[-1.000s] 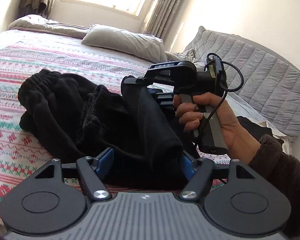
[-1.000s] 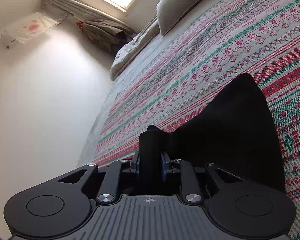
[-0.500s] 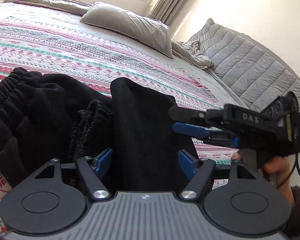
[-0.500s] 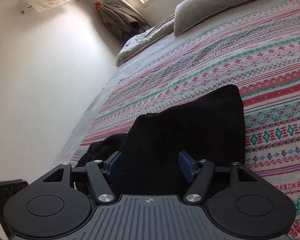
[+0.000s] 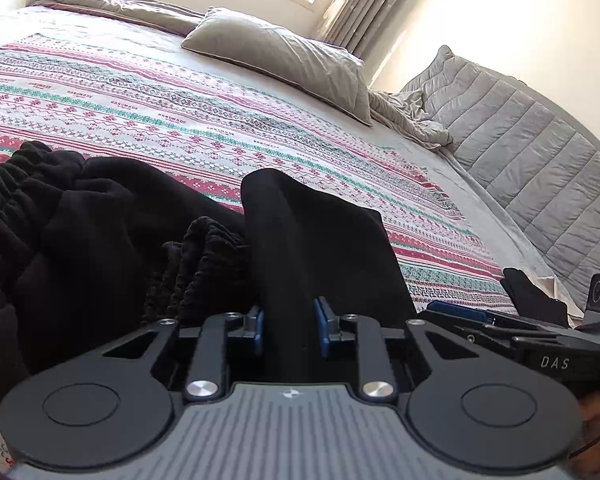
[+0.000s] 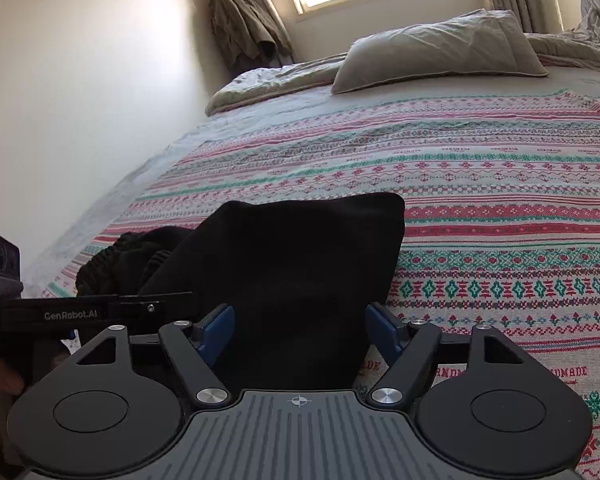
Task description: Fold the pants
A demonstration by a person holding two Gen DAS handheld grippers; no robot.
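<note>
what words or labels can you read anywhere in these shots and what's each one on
"DAS": white letters on the side of the right gripper's black body, seen from the left wrist.
"GenRobot.AI": white letters on the side of the left gripper's black body, seen from the right wrist.
"HANDMADE": repeated in the woven bands of the striped red, green and white bedspread; clearest near the right gripper, smaller repeats farther off are blurred.
No numbers or signs are readable.

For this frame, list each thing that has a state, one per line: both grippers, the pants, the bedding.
left gripper: narrowed onto a fold of black cloth, gripping it.
right gripper: jaws wide open, cloth lying loose between them.
pants: black, bunched in a heap on the bed, one flat flap laid forward.
patterned blanket: spread flat under the pants.
pillow: lying flat near the head of the bed, creased.
</note>
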